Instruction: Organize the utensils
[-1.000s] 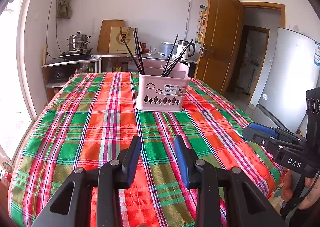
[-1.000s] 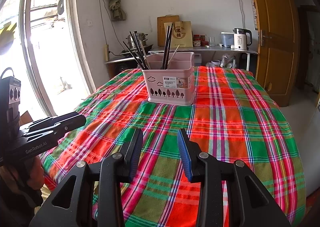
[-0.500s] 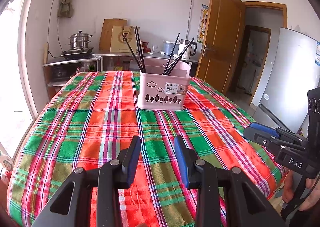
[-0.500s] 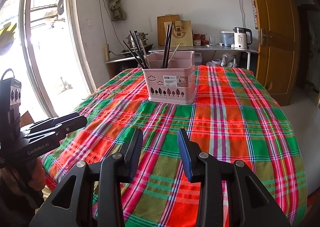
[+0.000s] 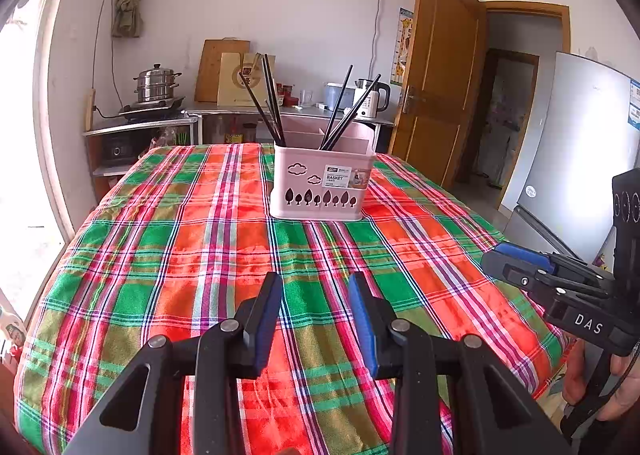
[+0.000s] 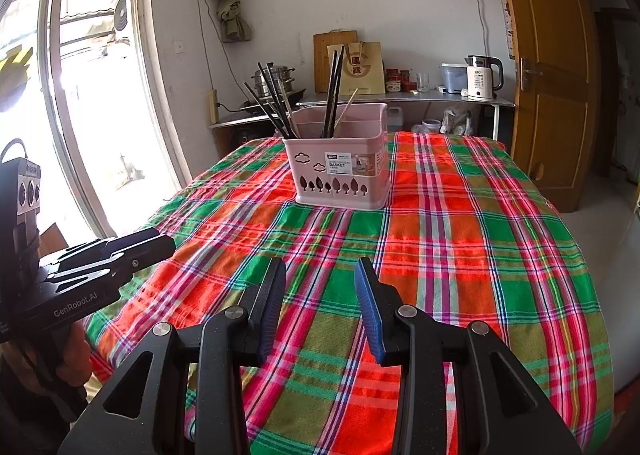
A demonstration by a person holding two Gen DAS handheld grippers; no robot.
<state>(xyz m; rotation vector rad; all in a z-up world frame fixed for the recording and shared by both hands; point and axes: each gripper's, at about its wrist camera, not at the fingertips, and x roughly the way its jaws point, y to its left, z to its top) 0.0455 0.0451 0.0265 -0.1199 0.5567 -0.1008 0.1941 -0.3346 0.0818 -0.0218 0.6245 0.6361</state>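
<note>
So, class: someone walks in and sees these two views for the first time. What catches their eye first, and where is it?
The bright red-and-green plaid tablecloth fills most of both views. On it, toward the far side, stands a pink utensil basket with dark chopsticks sticking up and fanning out. Close to the camera, the left gripper and the right gripper hang over the near edge, jaws apart with nothing between them.

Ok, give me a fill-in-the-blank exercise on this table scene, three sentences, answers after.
1. The black chopsticks stand in a basket coloured ____.
2. The basket sits on a tablecloth with a ____ pattern.
3. The left gripper and the right gripper each hold ____ between their fingers.

Missing words: pink; plaid; nothing
</note>
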